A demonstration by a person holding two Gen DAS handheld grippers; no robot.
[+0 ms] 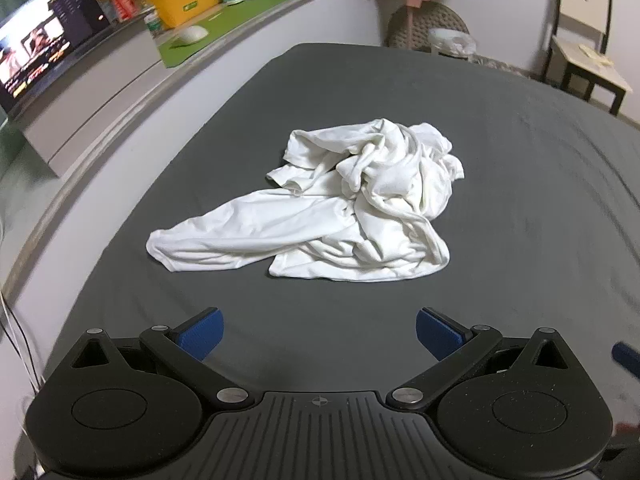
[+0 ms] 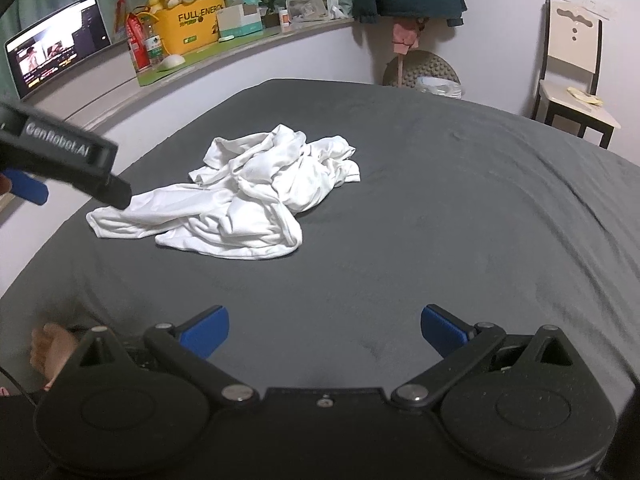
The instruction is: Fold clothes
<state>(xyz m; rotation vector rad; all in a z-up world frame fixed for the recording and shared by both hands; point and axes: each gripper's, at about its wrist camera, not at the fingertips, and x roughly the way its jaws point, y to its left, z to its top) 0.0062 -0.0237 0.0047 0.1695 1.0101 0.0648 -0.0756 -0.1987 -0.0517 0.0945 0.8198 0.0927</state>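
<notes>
we are looking down along each gripper's fingers from above the near edge of the grey bed (image 1: 520, 184); both views are sharing the white garment (image 1: 320, 208) at mid-distance, the right view standing further right.

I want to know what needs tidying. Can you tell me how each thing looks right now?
White garment: crumpled in a heap on the bed, not folded.
Bed sheet: spread out, dark grey, lightly wrinkled.
Left gripper: open, holding nothing.
Right gripper: open, holding nothing.
Laptop: lid up, screen lit.
Chair: upright by the wall, something pale on its seat.
</notes>
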